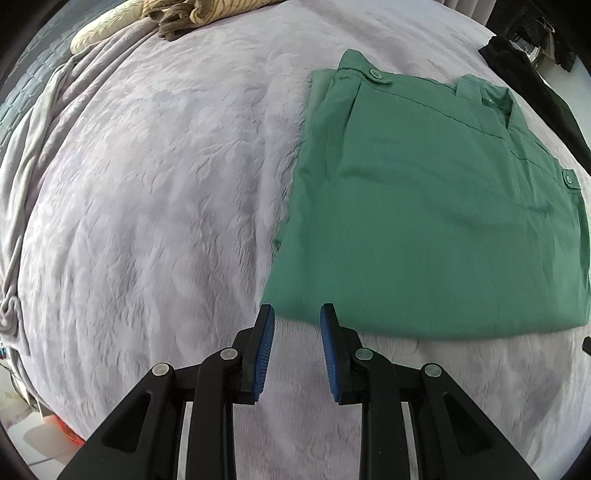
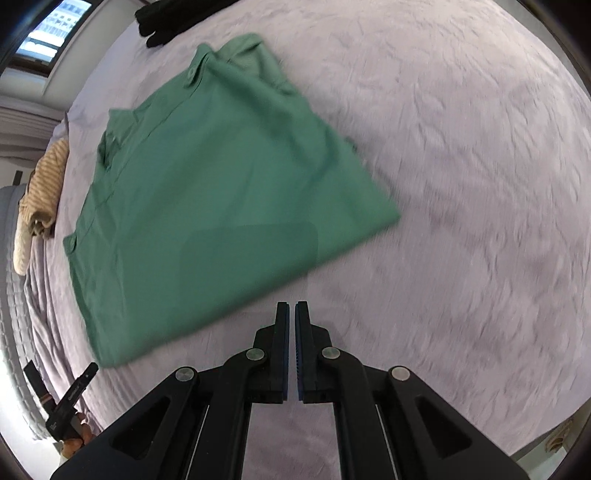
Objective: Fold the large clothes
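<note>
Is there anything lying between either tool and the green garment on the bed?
Nothing visible. Only bare grey bedspread separates the left tool and the right tool from the folded green garment. The black clothing and striped cloth lie beyond it.
</note>
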Available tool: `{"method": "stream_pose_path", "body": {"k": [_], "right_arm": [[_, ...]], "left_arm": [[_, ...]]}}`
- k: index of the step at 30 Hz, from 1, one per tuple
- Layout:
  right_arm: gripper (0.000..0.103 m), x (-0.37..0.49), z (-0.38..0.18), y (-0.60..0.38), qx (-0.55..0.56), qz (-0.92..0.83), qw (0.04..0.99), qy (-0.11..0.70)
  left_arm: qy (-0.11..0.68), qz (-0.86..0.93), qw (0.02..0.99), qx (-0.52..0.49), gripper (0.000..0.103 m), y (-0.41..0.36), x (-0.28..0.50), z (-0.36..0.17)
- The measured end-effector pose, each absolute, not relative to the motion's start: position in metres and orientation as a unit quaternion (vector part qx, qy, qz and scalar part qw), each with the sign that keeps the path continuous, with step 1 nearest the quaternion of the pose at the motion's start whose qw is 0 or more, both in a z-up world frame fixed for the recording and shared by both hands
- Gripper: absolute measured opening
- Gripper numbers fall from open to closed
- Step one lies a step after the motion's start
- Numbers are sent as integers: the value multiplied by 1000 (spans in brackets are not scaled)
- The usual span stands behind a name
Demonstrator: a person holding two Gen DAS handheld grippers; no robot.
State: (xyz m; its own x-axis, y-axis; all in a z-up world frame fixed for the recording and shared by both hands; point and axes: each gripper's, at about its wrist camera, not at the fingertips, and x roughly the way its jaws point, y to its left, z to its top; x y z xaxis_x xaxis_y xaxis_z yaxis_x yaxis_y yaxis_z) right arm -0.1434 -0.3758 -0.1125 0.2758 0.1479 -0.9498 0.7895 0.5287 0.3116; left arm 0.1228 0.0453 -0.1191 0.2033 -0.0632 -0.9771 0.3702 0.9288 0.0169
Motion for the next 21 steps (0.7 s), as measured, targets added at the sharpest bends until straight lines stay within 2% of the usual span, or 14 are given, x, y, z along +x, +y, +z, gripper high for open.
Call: {"method": "stream_pose_path", "body": {"k": [1, 2, 14, 15, 16, 18, 21], "right_arm": [[4, -145, -112, -372, 424, -235, 676, 555], [4, -147, -111, -368, 425, -233, 675, 556], [5, -142, -90, -321, 398, -212, 688, 568], [16, -142, -87, -316, 389, -211, 692, 570], [42, -139, -82, -310, 379, -208, 698, 571], [69, -136, -73, -301, 368, -202, 710, 566], [68, -130, -63, -288, 350, -193, 719, 568]], "left_arm": [[616, -139, 766, 122, 70, 48, 120, -118], [615, -130, 768, 123, 103, 51, 118, -115], [632, -137, 753, 120, 102, 68, 74, -93], [637, -137, 749, 120, 102, 67, 72, -92], [640, -137, 746, 120, 102, 62, 78, -97], [642, -136, 744, 122, 102, 64, 73, -93], [640, -136, 745, 126, 102, 66, 69, -88]]}}
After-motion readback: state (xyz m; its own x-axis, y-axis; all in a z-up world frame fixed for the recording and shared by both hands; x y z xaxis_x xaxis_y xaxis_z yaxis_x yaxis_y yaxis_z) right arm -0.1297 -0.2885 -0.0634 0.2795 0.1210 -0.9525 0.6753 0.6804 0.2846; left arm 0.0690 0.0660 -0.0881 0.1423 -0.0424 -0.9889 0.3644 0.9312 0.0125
